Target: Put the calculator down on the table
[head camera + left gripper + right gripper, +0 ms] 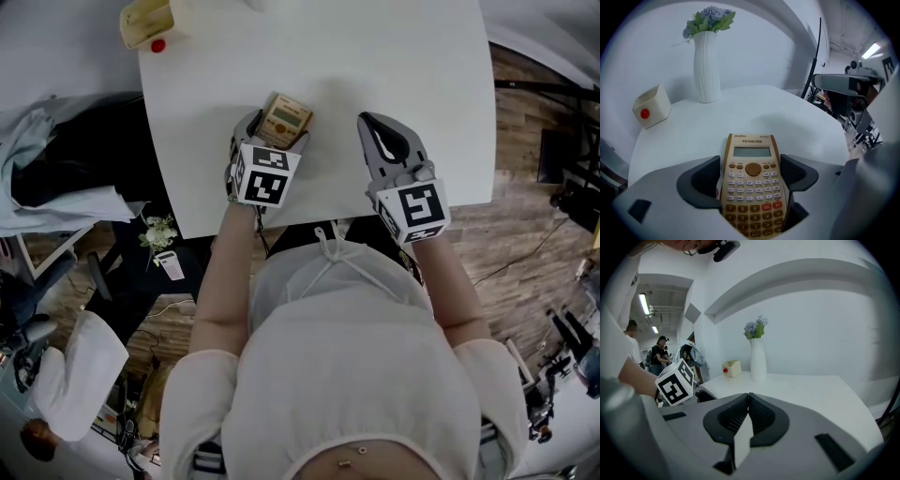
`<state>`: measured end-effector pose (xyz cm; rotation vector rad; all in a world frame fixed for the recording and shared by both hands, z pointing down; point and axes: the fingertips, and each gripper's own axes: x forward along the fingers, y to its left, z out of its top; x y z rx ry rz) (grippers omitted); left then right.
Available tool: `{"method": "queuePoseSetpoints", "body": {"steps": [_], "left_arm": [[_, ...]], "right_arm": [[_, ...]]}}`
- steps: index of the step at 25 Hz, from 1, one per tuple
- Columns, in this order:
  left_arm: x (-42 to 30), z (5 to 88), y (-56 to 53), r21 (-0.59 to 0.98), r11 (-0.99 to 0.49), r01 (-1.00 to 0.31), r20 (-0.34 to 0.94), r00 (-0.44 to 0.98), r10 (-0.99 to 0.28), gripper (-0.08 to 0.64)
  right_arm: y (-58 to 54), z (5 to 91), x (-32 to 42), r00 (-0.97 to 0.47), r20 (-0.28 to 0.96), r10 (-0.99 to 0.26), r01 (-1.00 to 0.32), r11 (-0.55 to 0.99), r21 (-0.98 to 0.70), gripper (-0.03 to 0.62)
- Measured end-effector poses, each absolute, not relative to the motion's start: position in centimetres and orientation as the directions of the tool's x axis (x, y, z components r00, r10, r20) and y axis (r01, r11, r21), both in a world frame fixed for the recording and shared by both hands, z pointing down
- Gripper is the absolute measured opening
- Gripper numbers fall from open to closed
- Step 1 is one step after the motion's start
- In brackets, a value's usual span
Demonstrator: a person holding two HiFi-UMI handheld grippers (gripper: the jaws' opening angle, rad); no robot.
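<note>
A tan calculator (752,183) with a grey display sits between the jaws of my left gripper (751,174), which is shut on it. In the head view the calculator (284,120) sticks out ahead of the left gripper (270,141) over the near part of the white table (356,56). I cannot tell whether it touches the tabletop. My right gripper (382,141) hovers to the right over the table's near edge, its jaws closed together with nothing between them (748,399).
A white vase with flowers (707,61) and a cream box with a red dot (650,107) stand at the table's far side. The box (148,23) is at the far left corner in the head view. Chairs, clothes and clutter lie off the table's left.
</note>
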<state>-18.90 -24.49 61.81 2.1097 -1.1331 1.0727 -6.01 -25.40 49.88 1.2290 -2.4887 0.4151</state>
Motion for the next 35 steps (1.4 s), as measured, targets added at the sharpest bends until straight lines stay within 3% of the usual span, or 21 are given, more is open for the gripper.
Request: {"method": "queuePoseSetpoints", "body": {"steps": [7,14,15,18,26,35], "left_arm": [[-19.1,60.3,-24.7,0.066,-0.503,-0.862,0.770,0.365,-0.523,0.416],[-18.3,51.2,-25.0,0.056,-0.517,-0.854,0.580,0.450,-0.679,0.400],[-18.3,49.6,-25.0,0.054,-0.508,-0.860,0.538,0.454,-0.711,0.371],[-19.0,44.9,-24.8,0.009,-0.458,-0.889,0.422,0.418,-0.804,0.193],[-19.8,36.7,-22.6,-0.078,-0.422,-0.903,0.239,0.394,-0.888,0.074],[-22.3,30.7,-19.7,-0.103,-0.340,-0.935,0.072,0.334,-0.940,0.029]], "right_arm": [[-25.0,49.2,-6.3,-0.580,0.406,-0.706,-0.796,0.597,-0.100,0.005],[-24.4,46.0,-6.0,-0.599,0.351,-0.720,-0.782,0.619,-0.065,0.005],[-24.3,45.4,-6.0,-0.602,0.341,-0.722,-0.781,0.621,-0.064,0.005],[-23.9,43.6,-5.8,-0.613,0.304,-0.729,-0.778,0.624,-0.074,0.005],[-22.8,38.8,-5.4,-0.641,0.204,-0.740,-0.764,0.641,-0.076,0.005],[-22.2,34.2,-4.7,-0.639,0.106,-0.762,-0.763,0.645,0.041,0.005]]}}
